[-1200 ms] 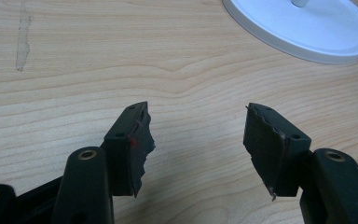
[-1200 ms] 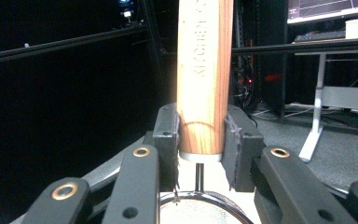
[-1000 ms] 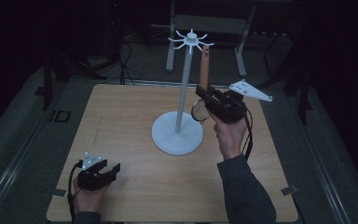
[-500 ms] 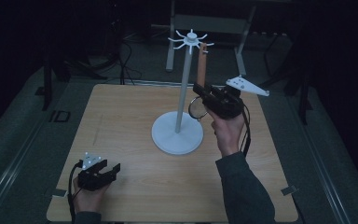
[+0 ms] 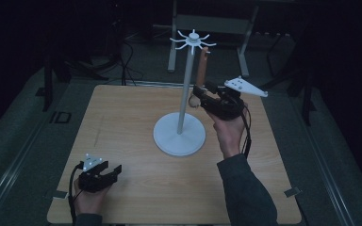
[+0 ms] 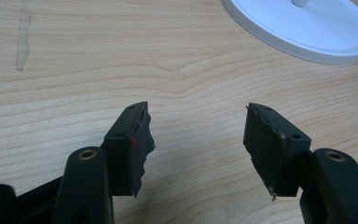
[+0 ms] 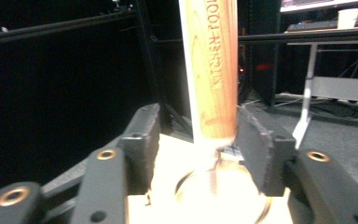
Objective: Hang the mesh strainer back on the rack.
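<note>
High view: a wooden-handled kitchen utensil [image 5: 201,66] hangs upright from one arm of the white hook stand [image 5: 179,136], which stands mid-table on the wooden table [image 5: 136,188]. The handle is pale orange-brown; its lower, paler end sits just beside the stand's pole. The right gripper [image 5: 201,93] is raised at that lower end, held level, and its jaws have just been opening. The left gripper [image 5: 115,170] rests on the table near the front left corner, well apart from the stand and utensil.

Left gripper view: the jaws stand wide apart with bare tabletop between them; nothing is held. The stand's round white base lies ahead at upper right.

Right gripper view: the utensil's handle rises upright between the two jaws, light wood with dark lettering running along it, ending below in a blurred, pale rounded part. The right pad [image 7: 256,140] lies against or very near the handle; the left pad [image 7: 144,135] stands clear, with a visible gap. The grip is released.
</note>
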Demonstrator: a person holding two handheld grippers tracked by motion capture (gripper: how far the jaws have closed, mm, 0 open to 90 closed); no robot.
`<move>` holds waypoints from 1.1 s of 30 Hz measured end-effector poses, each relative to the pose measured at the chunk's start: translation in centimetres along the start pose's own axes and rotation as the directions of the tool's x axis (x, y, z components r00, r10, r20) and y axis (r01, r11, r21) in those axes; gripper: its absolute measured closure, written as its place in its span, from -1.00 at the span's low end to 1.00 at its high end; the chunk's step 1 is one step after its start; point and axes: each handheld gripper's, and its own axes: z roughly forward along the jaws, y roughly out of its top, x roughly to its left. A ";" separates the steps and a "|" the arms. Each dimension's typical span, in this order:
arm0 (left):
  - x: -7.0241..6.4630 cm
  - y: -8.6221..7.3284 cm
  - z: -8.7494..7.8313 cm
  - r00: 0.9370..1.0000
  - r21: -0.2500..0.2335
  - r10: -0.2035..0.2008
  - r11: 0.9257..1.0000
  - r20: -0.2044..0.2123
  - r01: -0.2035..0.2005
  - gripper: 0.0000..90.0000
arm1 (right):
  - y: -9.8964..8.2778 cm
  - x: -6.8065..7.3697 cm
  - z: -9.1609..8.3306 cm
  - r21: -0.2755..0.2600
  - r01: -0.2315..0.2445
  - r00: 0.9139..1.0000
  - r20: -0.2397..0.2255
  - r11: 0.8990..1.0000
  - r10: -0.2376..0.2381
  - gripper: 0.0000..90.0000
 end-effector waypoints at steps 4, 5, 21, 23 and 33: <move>0.0 0.0 0.0 1.000 -0.001 -0.001 1.000 -0.001 0.001 -0.08 | -0.2 0.1 -0.2 0.012 0.044 0.998 0.043 0.999 -0.045 -0.17; 0.0 0.0 0.0 1.000 0.000 -0.001 1.000 -0.001 0.001 -0.08 | -0.3 0.1 -0.2 0.018 0.055 0.997 0.051 0.998 -0.056 -0.19; -0.1 0.0 0.1 1.000 0.001 0.003 1.000 0.001 -0.003 -0.08 | -1.6 0.3 -0.9 0.118 0.145 0.983 0.094 0.982 -0.156 -0.36; -0.1 0.0 0.1 1.000 0.001 0.002 1.000 0.001 -0.002 -0.08 | -1.8 0.2 -1.0 0.134 0.154 0.981 0.096 0.979 -0.168 -0.36; -0.1 0.1 0.2 1.000 0.003 0.005 1.000 0.001 -0.005 -0.08 | -3.0 -0.8 -1.5 0.212 0.161 0.977 0.101 0.964 -0.186 -0.36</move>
